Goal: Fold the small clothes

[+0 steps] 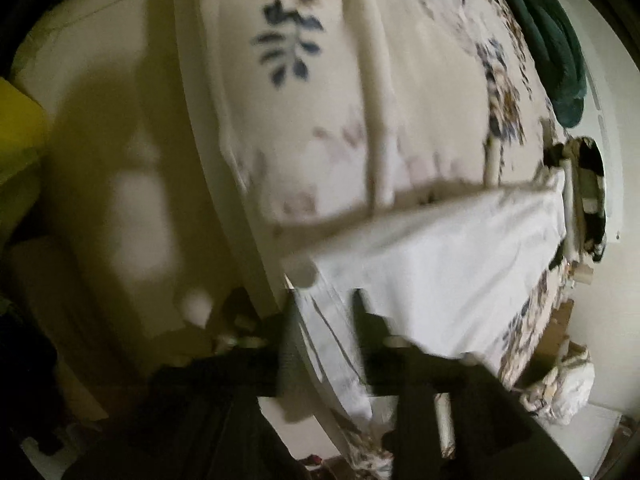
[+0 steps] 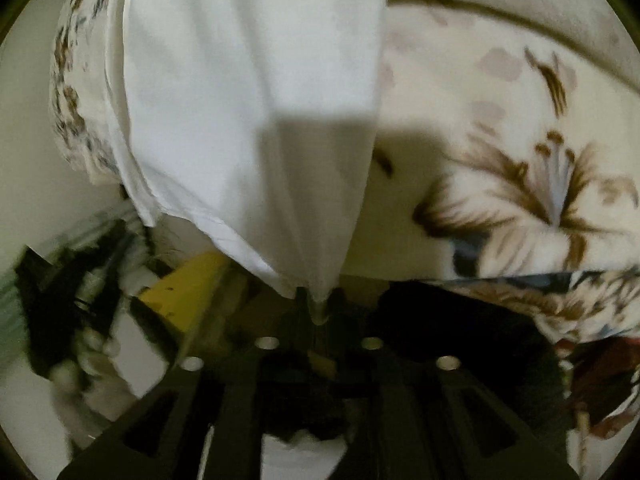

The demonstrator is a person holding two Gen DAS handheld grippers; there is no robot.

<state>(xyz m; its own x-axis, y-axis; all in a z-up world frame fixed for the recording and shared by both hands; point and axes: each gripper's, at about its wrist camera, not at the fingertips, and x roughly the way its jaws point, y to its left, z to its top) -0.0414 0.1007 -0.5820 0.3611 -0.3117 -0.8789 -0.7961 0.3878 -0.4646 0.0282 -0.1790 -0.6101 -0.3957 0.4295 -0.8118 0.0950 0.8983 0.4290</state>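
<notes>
The right gripper (image 2: 318,312) has its jaws together, pinching a gathered point of the plain white cloth garment (image 2: 256,92), which stretches away over the cream floral-print bedspread (image 2: 520,152). In the left wrist view, the left gripper (image 1: 324,332) has its jaws apart around the garment's (image 1: 440,264) near edge; contact cannot be told. A dark green towel (image 1: 552,40) lies beyond.

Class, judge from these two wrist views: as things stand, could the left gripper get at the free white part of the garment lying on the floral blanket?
Probably yes. The left gripper looks open at the white garment, whose broad top is uncovered on the floral blanket. The right gripper pinches a gathered end, which may pull it away.
</notes>
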